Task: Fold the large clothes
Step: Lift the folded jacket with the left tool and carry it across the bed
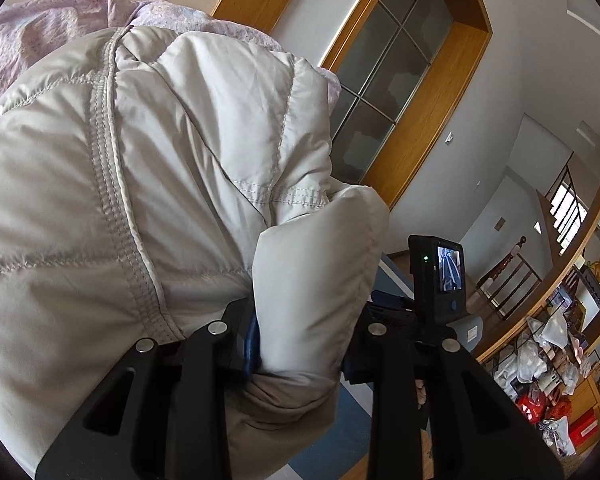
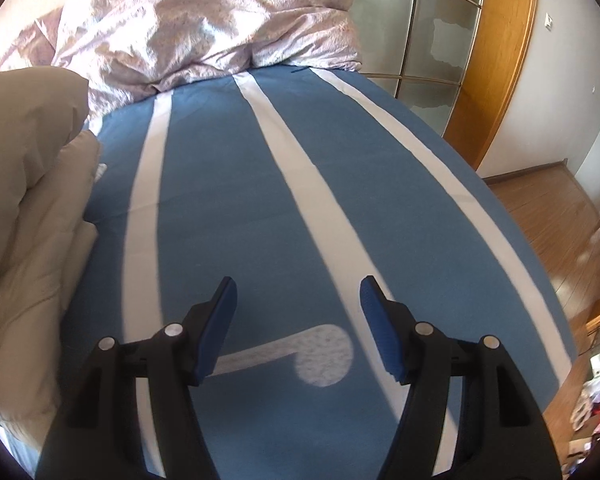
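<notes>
A large beige quilted jacket [image 1: 160,184] fills most of the left wrist view. My left gripper [image 1: 300,344] is shut on a puffy fold of it and holds it lifted, and the fabric hides most of both blue pads. The same jacket [image 2: 28,208] lies bunched at the left edge of the right wrist view, on the blue bed sheet with white stripes [image 2: 228,200]. My right gripper [image 2: 298,304] is open and empty over the sheet, well to the right of the jacket.
A crumpled pink duvet [image 2: 204,24] lies at the head of the bed. A wood-framed glass door [image 2: 440,40] stands behind it. Wooden floor [image 2: 548,208] lies right of the bed. Cluttered shelves [image 1: 548,360] stand at lower right. The right gripper's camera unit [image 1: 440,276] shows in the left wrist view.
</notes>
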Demonstrator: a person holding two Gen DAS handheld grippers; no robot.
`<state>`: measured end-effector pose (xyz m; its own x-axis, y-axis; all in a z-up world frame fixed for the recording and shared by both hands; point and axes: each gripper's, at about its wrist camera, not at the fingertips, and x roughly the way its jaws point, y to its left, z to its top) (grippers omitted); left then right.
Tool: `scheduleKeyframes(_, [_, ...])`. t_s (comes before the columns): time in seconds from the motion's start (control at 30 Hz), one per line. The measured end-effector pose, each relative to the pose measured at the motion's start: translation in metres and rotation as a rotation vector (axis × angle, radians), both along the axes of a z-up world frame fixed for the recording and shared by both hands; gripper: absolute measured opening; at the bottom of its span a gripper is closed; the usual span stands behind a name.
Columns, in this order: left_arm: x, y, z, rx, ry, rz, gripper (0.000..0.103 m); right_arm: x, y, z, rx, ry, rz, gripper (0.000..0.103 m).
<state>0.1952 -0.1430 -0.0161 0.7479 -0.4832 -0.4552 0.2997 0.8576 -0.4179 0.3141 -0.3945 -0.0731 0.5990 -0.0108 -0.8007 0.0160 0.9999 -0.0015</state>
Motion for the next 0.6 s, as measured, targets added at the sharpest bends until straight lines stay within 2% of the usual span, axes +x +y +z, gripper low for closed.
scheduleKeyframes(0.13, [0.006,-0.007,-0.003,0.029,0.014,0.008,0.031,0.003,-0.009,-0.005,-0.004,0.011,0.001,0.064])
scheduleKeyframes(0.27, [0.011,-0.019,-0.005,0.096,0.027,0.015,0.031,0.005,-0.017,-0.008,0.031,0.016,0.004,0.064])
scheduleKeyframes(0.4, [0.014,-0.032,-0.008,0.169,0.035,0.028,0.032,0.008,-0.018,-0.008,0.024,0.016,0.016,0.066])
scheduleKeyframes(0.6, [0.021,-0.046,-0.014,0.235,0.049,0.041,0.035,0.009,-0.021,-0.008,0.024,0.014,0.019,0.07])
